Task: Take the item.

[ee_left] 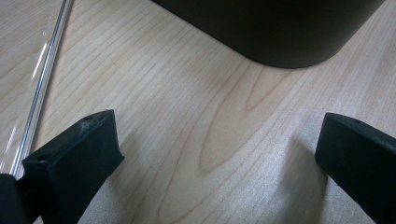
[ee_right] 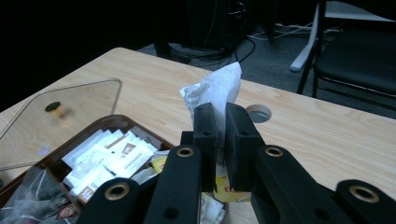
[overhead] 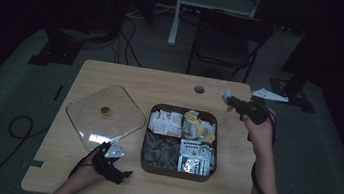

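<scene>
A dark square box [overhead: 144, 160] with four compartments of packets sits mid-table; its rounded corner [ee_left: 280, 37] shows ahead of my left gripper. My right gripper [overhead: 230, 102] hangs above the table's far right, beyond the box, shut on a white paper sachet [ee_right: 215, 91] that sticks up between its jaws; the sachet [overhead: 226, 95] shows pale at the tips. My left gripper [overhead: 124, 174] rests low at the near left, pointing at the box, open with bare wood between its fingers [ee_left: 79, 154]. The clear lid [overhead: 102, 115] with its small knob lies flat left of the box.
The lid's edge [ee_left: 44, 79] runs close by my left jaw. A round cable hole [overhead: 199, 89] sits near the table's far edge. A black chair [overhead: 228, 39] and cables stand on the floor beyond. Bare wood lies right of the box.
</scene>
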Demonstrator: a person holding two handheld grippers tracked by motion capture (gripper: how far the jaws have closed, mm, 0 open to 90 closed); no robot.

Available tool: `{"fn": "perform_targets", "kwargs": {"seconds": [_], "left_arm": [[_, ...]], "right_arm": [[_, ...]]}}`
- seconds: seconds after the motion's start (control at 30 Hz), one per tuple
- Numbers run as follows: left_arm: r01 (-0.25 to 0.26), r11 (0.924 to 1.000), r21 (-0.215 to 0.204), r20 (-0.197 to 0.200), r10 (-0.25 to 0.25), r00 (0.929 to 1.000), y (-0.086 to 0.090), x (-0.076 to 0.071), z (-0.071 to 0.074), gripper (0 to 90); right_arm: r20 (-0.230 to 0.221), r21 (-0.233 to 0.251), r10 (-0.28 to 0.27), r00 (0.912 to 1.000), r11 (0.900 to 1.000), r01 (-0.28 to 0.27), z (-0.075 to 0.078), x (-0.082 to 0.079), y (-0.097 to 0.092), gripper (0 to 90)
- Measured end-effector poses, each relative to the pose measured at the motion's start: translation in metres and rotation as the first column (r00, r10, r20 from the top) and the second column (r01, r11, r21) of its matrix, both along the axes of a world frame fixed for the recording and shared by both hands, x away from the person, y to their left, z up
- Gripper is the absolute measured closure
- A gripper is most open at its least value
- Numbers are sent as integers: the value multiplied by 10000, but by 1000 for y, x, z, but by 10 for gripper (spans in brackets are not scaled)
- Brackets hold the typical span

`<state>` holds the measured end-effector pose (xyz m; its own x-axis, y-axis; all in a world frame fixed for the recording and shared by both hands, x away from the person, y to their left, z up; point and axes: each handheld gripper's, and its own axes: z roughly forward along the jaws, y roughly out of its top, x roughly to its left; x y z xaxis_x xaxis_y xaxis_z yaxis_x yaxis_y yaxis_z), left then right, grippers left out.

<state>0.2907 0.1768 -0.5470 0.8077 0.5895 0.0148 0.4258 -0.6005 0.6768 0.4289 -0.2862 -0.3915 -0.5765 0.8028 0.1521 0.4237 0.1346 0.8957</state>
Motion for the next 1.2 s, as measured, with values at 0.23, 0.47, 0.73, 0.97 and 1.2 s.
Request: {"fn": "perform_targets", "kwargs": {"seconds": [0.23,0.47,0.73,0.97,1.2], "left_arm": [[-4,10000,-7,-1,4,10000,0,0,0,4],[0,10000,2,-1,0,10000,0,0,0,4],[-1,10000,1,-1,1,10000,0,0,0,4],[-2,10000,1,-3,2,10000,0,0,0,4],[-5,10000,-6,-4,5,10000,0,0,0,4]], "right_arm": [[-214,-38,-395,9990,9992,394,-10,8,-11,842],[-485,129,-745,9960,9971,752,-25,18,-21,842],[-943,234,-966,9908,9948,992,-42,23,-29,841],[-1182,209,-1056,9874,9938,1088,-54,23,-34,841],[-1405,250,-1171,9831,9922,1218,-66,21,-37,840]]}}
